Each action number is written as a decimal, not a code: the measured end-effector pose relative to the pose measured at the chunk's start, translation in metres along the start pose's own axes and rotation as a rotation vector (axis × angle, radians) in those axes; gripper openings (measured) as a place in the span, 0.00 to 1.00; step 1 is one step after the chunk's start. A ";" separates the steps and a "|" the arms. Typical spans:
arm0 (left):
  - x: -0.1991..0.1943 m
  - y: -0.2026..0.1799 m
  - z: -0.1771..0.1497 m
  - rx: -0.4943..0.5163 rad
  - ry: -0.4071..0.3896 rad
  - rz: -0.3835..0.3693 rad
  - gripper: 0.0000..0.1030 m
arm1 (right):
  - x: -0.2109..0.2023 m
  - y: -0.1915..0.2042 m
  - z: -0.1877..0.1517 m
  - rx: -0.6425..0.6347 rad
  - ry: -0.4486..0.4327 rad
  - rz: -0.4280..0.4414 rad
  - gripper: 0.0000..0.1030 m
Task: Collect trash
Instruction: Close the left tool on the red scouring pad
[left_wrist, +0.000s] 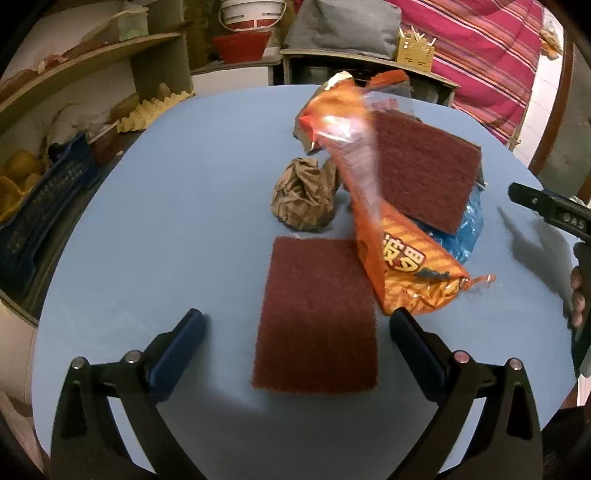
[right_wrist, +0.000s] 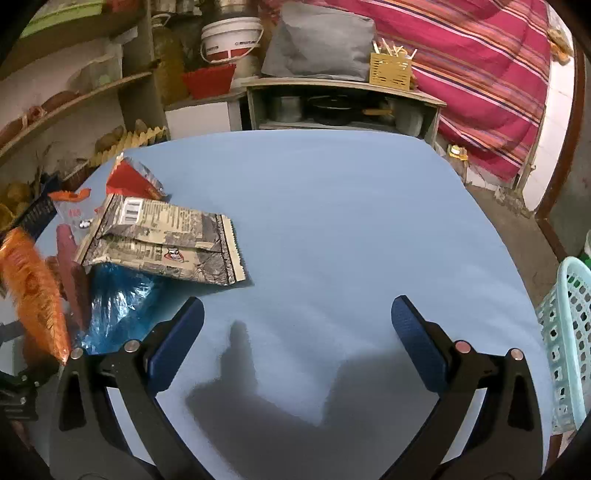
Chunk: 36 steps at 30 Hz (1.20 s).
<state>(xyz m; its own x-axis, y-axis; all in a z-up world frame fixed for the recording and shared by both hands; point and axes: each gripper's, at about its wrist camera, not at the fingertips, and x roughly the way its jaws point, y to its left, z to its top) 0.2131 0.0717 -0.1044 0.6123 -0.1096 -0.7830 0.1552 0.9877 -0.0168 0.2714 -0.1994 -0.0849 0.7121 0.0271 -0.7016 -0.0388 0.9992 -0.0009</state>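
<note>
On the blue table (left_wrist: 147, 221) lies a pile of trash: an orange snack bag (left_wrist: 391, 236), blurred at its top, a crumpled brown paper ball (left_wrist: 303, 195), a blue plastic bag (left_wrist: 461, 229) and two dark red scouring pads, one flat (left_wrist: 317, 314) and one propped up (left_wrist: 421, 170). My left gripper (left_wrist: 295, 328) is open above the flat pad, with its right finger touching the orange bag. My right gripper (right_wrist: 295, 314) is open and empty over bare table. In the right wrist view a silver wrapper (right_wrist: 166, 240), a red wrapper (right_wrist: 133, 181), the blue bag (right_wrist: 114, 299) and the orange bag (right_wrist: 37, 291) lie to its left.
A light green mesh basket (right_wrist: 569, 332) stands at the table's right edge. A dark blue crate (left_wrist: 40, 206) with produce sits left of the table. Shelves (left_wrist: 92, 55), a white bucket (right_wrist: 232, 40) and a striped cloth (right_wrist: 480, 74) are behind.
</note>
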 end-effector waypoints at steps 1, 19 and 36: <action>0.000 0.001 0.000 0.002 -0.001 -0.006 0.96 | 0.001 0.001 0.000 -0.005 0.005 0.002 0.96; -0.004 0.010 0.003 0.007 -0.018 -0.034 0.54 | 0.012 0.013 0.009 -0.010 0.020 0.030 0.96; -0.024 0.038 0.019 -0.065 -0.091 -0.023 0.54 | 0.020 0.041 0.019 -0.104 0.011 0.053 0.94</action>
<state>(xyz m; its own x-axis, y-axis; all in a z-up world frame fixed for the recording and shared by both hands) 0.2195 0.1097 -0.0746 0.6778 -0.1387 -0.7220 0.1212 0.9897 -0.0764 0.2976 -0.1578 -0.0859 0.6993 0.0788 -0.7105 -0.1493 0.9881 -0.0373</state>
